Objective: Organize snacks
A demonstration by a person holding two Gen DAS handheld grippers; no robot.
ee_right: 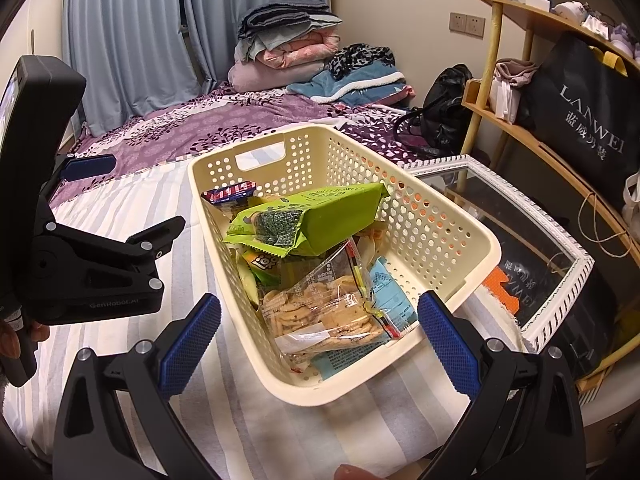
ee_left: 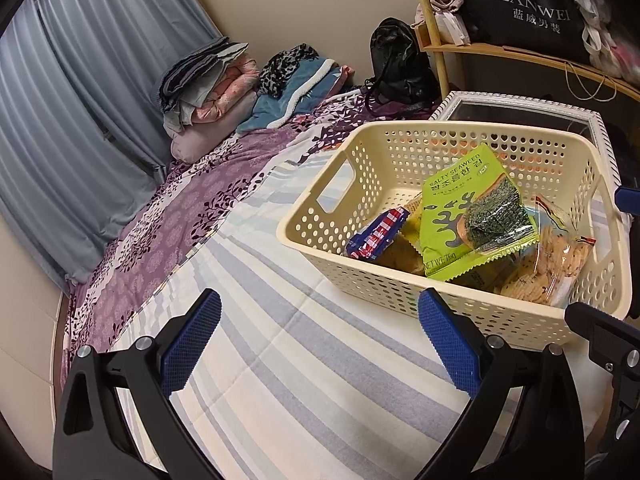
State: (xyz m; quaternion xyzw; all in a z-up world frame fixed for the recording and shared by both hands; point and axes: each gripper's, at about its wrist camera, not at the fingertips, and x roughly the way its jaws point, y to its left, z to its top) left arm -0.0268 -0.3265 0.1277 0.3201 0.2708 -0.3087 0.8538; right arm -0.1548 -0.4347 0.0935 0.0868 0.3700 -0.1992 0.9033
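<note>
My left gripper (ee_left: pixel 319 342) hangs over the striped blanket (ee_left: pixel 280 360) on the bed, its blue fingers (ee_left: pixel 191 346) spread wide with nothing between them. My right gripper (ee_right: pixel 319 344) is spread just as wide and holds nothing either; its fingers (ee_right: pixel 448 344) frame the near end of the basket (ee_right: pixel 224 276) without touching it.

The cream basket with round holes sits on the striped blanket, just ahead of both grippers. The snacks lie inside it. Nearest my right gripper is a clear bag of crackers (ee_right: pixel 324 312), with a pale blue packet (ee_right: pixel 390 292) tucked partly beneath it. On top of the pile leans a green seaweed pack (ee_left: pixel 476 224), tilted against the others. A yellow-green packet (ee_right: pixel 266 266) peeks out under it, and a blue packet with a red-and-white checked edge (ee_left: pixel 376 238) lies toward the far handle end.

Just beside the basket, off the bed's edge, stands a glass-topped desk (ee_left: pixel 600 124) with a white frame. Beyond it, a wooden shelf (ee_right: pixel 532 136) carries a black shopping bag (ee_left: pixel 528 4). A black handbag (ee_left: pixel 396 60) sits on the purple bedspread (ee_left: pixel 168 216), and folded bedding (ee_left: pixel 216 80) is piled at the far end by the blue curtains (ee_left: pixel 80 80).
</note>
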